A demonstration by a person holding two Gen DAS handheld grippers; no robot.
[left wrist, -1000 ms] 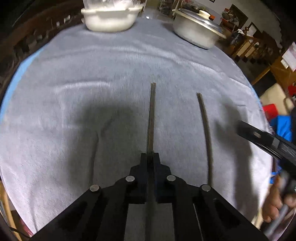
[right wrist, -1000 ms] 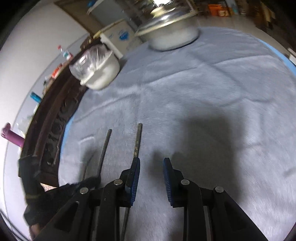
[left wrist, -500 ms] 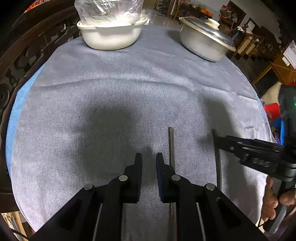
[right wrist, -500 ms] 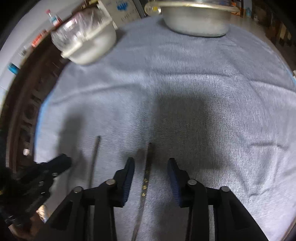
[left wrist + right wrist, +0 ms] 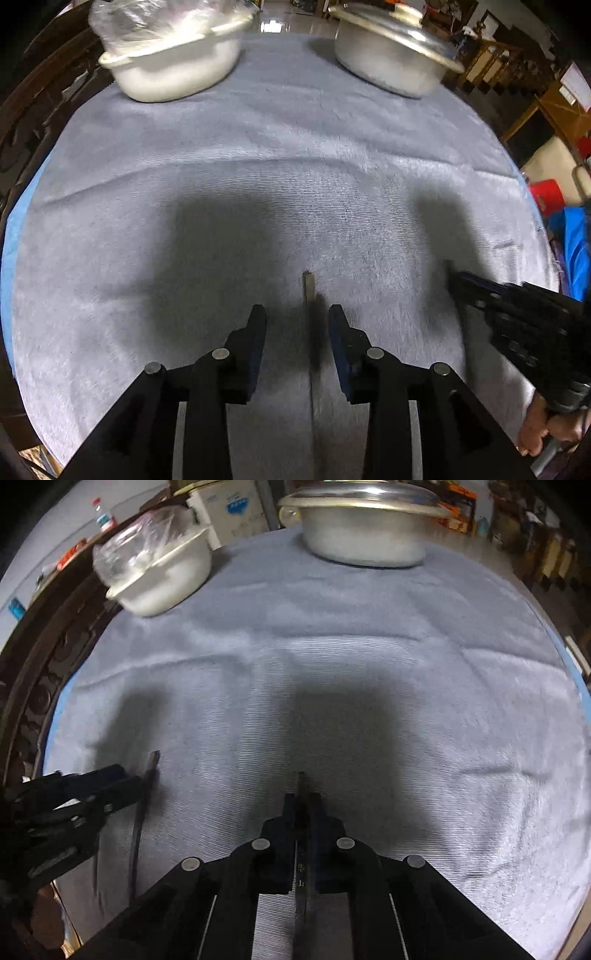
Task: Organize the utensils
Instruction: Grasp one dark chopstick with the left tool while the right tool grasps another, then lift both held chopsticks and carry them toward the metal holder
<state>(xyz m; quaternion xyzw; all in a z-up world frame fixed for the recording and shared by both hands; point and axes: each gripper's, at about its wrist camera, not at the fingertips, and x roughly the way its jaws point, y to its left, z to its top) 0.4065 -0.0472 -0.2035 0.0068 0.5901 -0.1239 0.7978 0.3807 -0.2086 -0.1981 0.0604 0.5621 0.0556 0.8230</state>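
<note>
Two handheld grippers work over a grey cloth [image 5: 295, 147] spread on a table. The left gripper [image 5: 297, 325] has its jaws opening, and one dark chopstick [image 5: 308, 291] lies on the cloth in the gap between them, nearer the right-hand jaw, with neither pad pressing on it. The right gripper [image 5: 303, 801] has its jaws pressed together on a second chopstick [image 5: 301, 782], whose tip pokes out just beyond the fingertips and whose printed shaft runs back between them. Well ahead of both sets of jaws, at the far edge of the cloth, stand a white bowl [image 5: 173, 70] holding a clear plastic bag [image 5: 147, 18] and a lidded metal pot [image 5: 391, 62].
</note>
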